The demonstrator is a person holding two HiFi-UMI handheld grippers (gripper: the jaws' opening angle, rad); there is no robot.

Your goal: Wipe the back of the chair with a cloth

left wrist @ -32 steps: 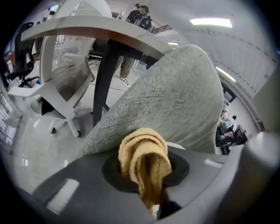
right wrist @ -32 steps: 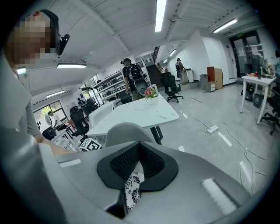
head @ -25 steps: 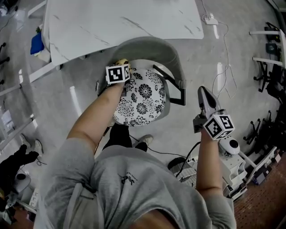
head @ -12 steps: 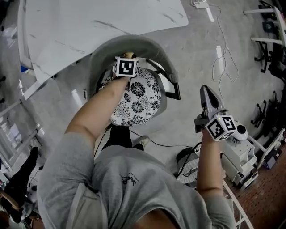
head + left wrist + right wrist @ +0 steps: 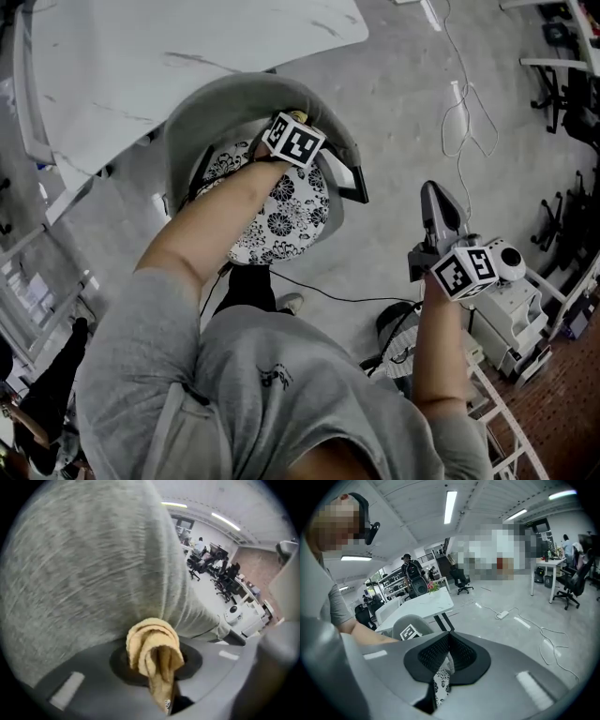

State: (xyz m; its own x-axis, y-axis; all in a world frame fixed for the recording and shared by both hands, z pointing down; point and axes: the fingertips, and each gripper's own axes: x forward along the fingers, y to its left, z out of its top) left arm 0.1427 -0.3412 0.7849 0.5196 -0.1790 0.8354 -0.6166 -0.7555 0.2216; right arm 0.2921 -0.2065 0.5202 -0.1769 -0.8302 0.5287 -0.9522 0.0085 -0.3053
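Left gripper (image 5: 296, 131): clenched on a tan terry cloth (image 5: 153, 645). A bunched loop of cloth stands out past the jaw tips and a tail hangs back between the jaws.

Cloth position: the bunched end lies against the inner face of the grey fabric curved chair back (image 5: 246, 94). In the head view this is at about 1 o'clock on the chair's rim, with only a tan scrap showing above the marker cube.

Chair back, close up: in the left gripper view, grey woven fabric fills the field from 9 to 1 o'clock, blurred at the near edge.

Seat: a round black-and-white floral cushion (image 5: 281, 220) lies inside the curve of the back. The left forearm crosses it from 7 to 1 o'clock.

Right gripper (image 5: 434, 202): jaws pressed together at the tips with nothing between them. It is held in the air at 3 o'clock from the chair, well apart from it, tips pointing to 12 o'clock.

Right gripper view: the chair and the left marker cube show at 9 o'clock of the jaws. A strip of floral cushion is visible through the gap below the closed tips.

Table: a white marble-look tabletop (image 5: 169, 47) sits at 11 o'clock from the chair, its edge just beside the chair back.

Floor: grey concrete (image 5: 394, 122), with a thin white cable (image 5: 459, 103) trailing at 2 o'clock.
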